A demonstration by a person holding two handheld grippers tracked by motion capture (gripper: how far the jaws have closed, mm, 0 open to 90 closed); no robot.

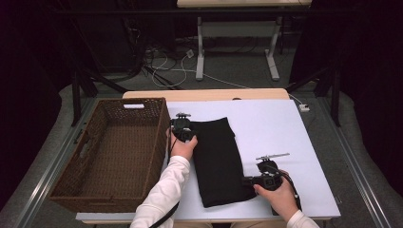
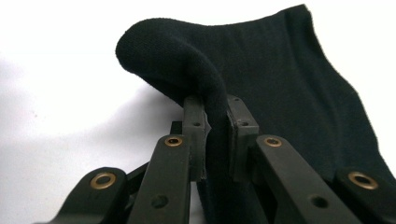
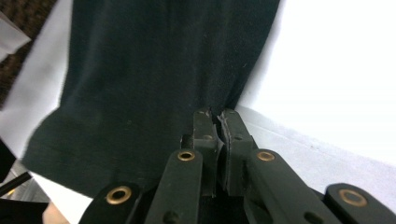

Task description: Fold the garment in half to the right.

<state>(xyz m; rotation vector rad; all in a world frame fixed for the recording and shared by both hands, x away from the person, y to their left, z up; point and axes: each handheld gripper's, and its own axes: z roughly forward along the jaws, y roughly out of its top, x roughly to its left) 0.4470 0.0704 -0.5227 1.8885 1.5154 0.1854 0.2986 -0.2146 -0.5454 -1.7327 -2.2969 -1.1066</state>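
Two claws, both clamped on the black cloth [image 1: 219,161]. Left claw [image 2: 215,109] pinching a raised fold at the cloth's far left corner, near the wicker basket [image 1: 114,152]. Right claw [image 3: 217,116] clenched on the near right edge. Cloth spread flat lengthwise on the white worktop [image 1: 285,137], just beside the basket, between both hands.

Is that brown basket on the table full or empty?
Empty. The high view looks straight into the basket and shows only its bare woven bottom; the black cloth lies beside it on the table.
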